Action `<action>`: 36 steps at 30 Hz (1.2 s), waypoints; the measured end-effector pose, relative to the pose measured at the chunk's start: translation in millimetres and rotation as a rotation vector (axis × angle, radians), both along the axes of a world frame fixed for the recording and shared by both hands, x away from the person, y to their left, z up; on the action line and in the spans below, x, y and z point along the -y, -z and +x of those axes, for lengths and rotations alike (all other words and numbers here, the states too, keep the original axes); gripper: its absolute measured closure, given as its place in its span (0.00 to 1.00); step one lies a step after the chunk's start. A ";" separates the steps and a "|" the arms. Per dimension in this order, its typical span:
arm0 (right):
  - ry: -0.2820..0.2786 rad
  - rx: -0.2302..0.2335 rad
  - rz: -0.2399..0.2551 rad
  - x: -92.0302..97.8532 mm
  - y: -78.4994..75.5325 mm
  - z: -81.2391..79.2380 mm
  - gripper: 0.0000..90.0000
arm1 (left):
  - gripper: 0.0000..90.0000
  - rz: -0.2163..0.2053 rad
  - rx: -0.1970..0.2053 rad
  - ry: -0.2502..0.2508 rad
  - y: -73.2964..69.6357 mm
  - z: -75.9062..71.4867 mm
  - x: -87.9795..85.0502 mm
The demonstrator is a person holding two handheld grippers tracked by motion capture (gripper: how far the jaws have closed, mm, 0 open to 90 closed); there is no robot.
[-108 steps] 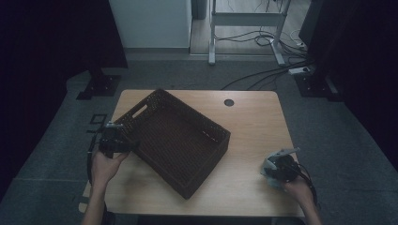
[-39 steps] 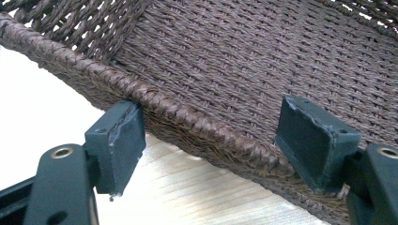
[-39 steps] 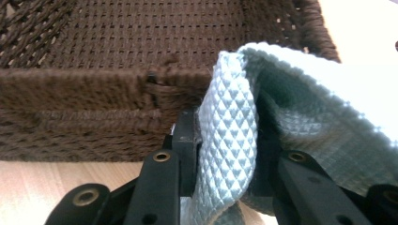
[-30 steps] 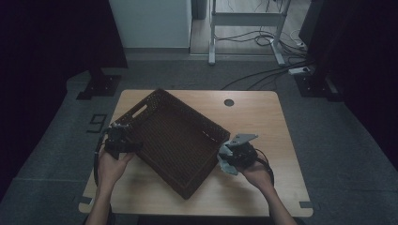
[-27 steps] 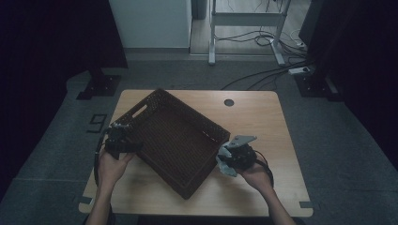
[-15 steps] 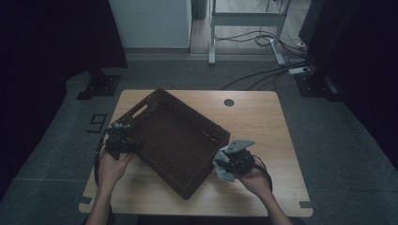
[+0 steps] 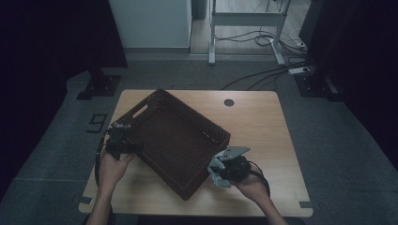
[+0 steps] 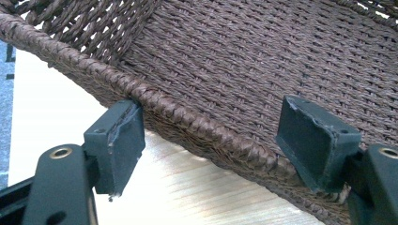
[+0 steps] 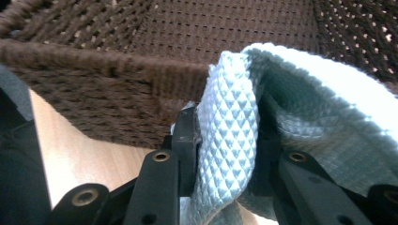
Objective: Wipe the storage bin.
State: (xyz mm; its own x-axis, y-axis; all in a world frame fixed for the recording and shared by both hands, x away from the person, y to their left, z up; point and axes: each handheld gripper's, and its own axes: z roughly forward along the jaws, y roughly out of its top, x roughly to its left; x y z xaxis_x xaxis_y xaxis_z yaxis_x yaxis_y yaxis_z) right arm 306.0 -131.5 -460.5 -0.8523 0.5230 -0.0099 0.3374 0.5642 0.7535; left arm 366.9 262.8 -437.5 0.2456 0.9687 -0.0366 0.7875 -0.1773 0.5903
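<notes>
You are pinching the pale cloth [image 9: 225, 140] in your right gripper [image 7: 225, 169] while your left gripper [image 8: 220, 140], spread, is straddling the basket [image 7: 187, 136] rim, probably ungripped, so it risks sliding.

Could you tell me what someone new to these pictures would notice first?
The large dark brown woven basket catches the eye first, lying askew across the middle of the wooden table. Next comes the pale, waffle-textured cloth, pinched in the right gripper beside the basket's near right wall. At the basket's left rim, the left gripper has one of its fingers outside the braided edge and the other inside.
</notes>
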 end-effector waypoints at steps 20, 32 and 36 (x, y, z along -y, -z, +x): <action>-0.096 -0.023 0.017 -22.7 1.6 -27.1 0.77 | 0.27 0.004 0.001 -0.001 -0.2 -0.6 0.0; -0.154 -0.029 0.022 -35.5 0.6 -40.0 0.77 | 0.27 0.005 0.001 -0.003 -0.3 -0.8 0.3; -0.177 -0.024 0.014 -42.5 -0.4 -45.7 0.77 | 0.27 0.006 0.000 -0.004 -0.3 -1.5 0.5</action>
